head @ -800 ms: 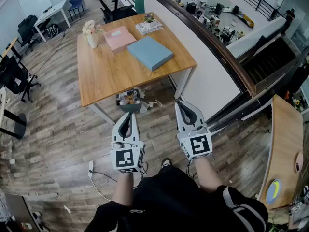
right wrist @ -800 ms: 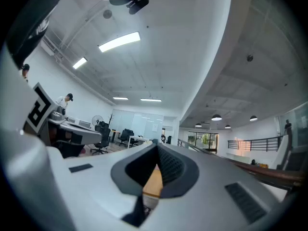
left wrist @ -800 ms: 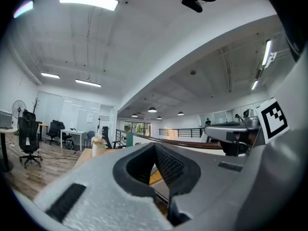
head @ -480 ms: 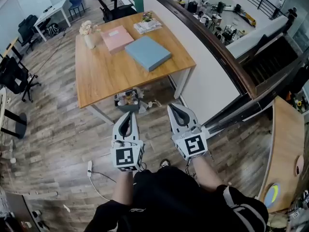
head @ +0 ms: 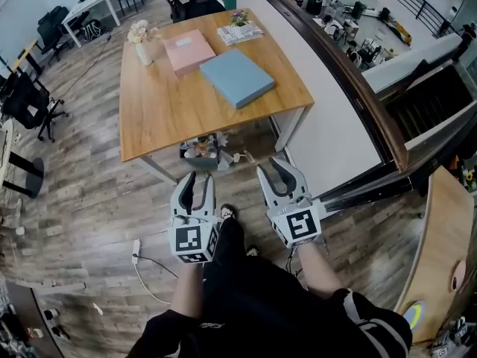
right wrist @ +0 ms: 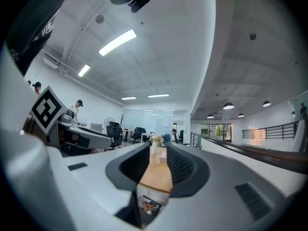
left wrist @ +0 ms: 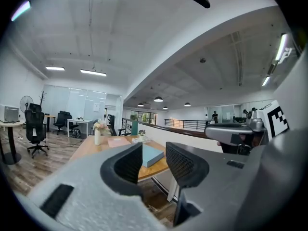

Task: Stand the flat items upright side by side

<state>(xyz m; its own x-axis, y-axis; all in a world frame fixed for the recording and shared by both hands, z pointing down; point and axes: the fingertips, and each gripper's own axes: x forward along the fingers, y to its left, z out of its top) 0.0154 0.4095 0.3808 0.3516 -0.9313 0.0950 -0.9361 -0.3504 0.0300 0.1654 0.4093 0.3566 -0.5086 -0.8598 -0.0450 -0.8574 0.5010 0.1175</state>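
Note:
A light blue flat box (head: pixel 236 77) and a pink flat box (head: pixel 188 51) lie flat on the far half of a wooden table (head: pixel 164 121). Both grippers hang over the floor, short of the table's near edge. My left gripper (head: pixel 191 182) is open with nothing between its jaws; its view shows the blue box (left wrist: pixel 153 155) and the pink box (left wrist: pixel 118 141) far ahead. My right gripper (head: pixel 279 171) is open too, a narrow gap and nothing in it. Through that gap the right gripper view shows the tabletop (right wrist: pixel 156 174).
A vase of flowers (head: pixel 141 39) stands at the table's far left and a stack of papers (head: pixel 240 33) at its far right. A bin of clutter (head: pixel 201 151) sits under the near edge. A white half-wall (head: pixel 328 103) runs along the right. Office chairs (head: pixel 30 99) stand left.
The person has stepped towards the table, a foot now showing between the grippers. The right gripper has drifted slightly left. Both stay open and hold nothing.

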